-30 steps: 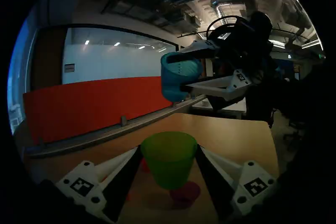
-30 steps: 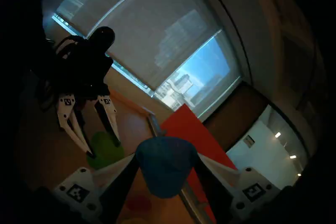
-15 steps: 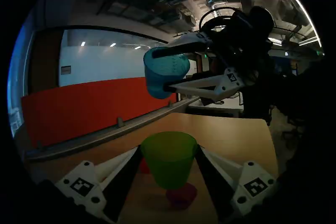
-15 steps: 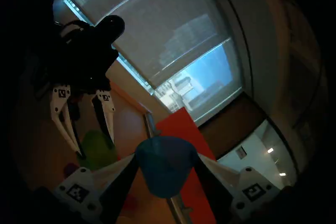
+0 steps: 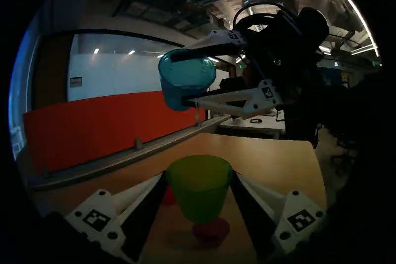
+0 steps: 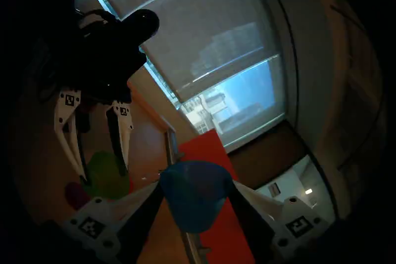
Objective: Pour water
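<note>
Fingers of the right gripper (image 6: 196, 184) pinch the tilted blue cup (image 5: 185, 83) above and beyond the left gripper (image 5: 199, 177), whose fingers clasp the green cup (image 5: 199, 194); lip should probably sit over rim before tipping.

My left gripper (image 5: 198, 177) sits low and level, both fingers pressed against the green cup (image 5: 199, 194). My right gripper (image 6: 195, 187) hangs higher, ahead of it, rolled sideways with one finger above the other, clamped on the blue cup (image 6: 195, 207).
</note>
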Action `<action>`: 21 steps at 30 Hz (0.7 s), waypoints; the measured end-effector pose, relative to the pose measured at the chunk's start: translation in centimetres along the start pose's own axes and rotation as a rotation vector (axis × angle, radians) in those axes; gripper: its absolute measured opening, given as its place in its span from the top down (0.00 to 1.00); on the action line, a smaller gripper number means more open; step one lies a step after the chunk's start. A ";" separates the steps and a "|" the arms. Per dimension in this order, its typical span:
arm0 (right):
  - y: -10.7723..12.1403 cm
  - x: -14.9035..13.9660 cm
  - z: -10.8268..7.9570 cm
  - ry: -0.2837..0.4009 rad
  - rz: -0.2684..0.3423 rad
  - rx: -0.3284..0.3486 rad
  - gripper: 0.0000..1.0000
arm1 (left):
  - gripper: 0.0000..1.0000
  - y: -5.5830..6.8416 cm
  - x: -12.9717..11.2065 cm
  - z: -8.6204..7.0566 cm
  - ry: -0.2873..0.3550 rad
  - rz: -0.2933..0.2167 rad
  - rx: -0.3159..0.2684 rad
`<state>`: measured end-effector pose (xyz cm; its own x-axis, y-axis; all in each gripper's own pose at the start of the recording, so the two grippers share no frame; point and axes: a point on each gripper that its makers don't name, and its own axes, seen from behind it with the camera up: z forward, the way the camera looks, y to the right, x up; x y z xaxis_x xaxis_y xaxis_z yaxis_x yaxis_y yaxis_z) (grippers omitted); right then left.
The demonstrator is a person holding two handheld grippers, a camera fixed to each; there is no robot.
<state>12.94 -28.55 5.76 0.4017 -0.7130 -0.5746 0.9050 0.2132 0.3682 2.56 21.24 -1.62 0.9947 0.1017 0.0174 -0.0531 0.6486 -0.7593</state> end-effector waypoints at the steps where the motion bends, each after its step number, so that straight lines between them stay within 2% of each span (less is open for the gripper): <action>1: 0.0 0.0 0.1 -0.001 -0.008 0.000 0.10 | 0.12 0.0 0.0 0.0 0.000 0.000 -0.002; 13: 0.4 -0.2 0.3 -0.013 -0.078 -0.015 0.10 | 0.11 0.4 0.0 0.3 -0.002 -0.001 -0.012; 21: 0.9 0.0 0.3 -0.010 -0.102 -0.026 0.10 | 0.12 0.6 -0.1 0.4 -0.004 -0.001 -0.018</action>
<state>13.69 -28.50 6.30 0.3059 -0.7383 -0.6011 0.9445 0.1560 0.2891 2.39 21.94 -1.81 0.9944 0.1041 0.0203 -0.0507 0.6353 -0.7706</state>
